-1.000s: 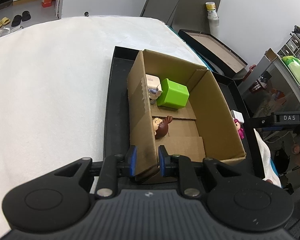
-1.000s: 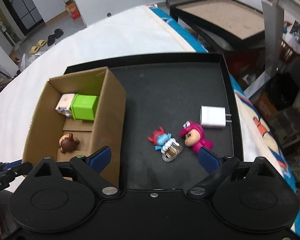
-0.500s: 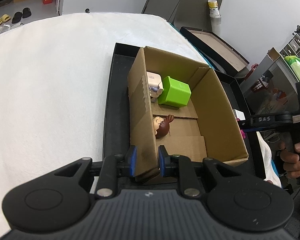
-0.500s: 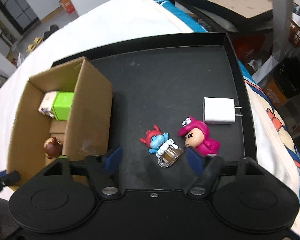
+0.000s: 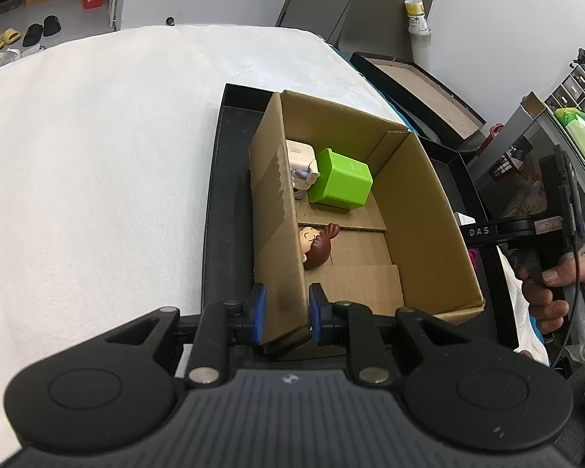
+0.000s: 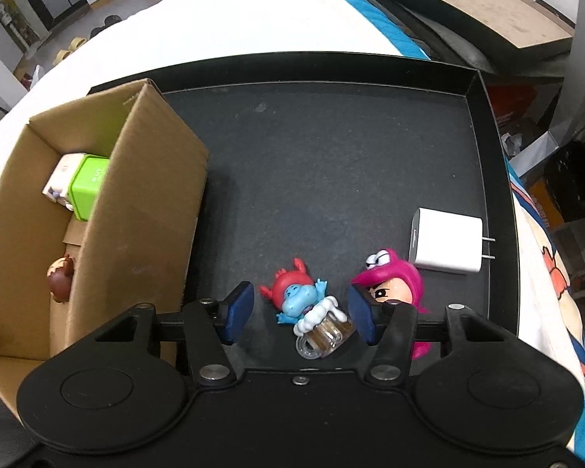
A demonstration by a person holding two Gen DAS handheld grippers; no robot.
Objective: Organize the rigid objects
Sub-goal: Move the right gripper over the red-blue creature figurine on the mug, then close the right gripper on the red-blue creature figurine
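Right gripper (image 6: 298,314) jaws spread – small blue-and-red toy figure with mug (image 6: 306,310) between them; left gripper (image 5: 284,314) clamps brown cardboard box (image 5: 279,210) wall.

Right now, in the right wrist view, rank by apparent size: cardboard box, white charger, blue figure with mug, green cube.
1. cardboard box
2. white charger and blue figure with mug: look alike, unranked, since the figure lies nearer the camera
3. green cube, partly hidden by the box wall

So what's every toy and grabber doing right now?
left gripper: clamped on cardboard box wall
right gripper: open around blue figurine
pink figurine: lying on tray
white charger: lying on tray
green cube: in box
brown-haired figurine: in box
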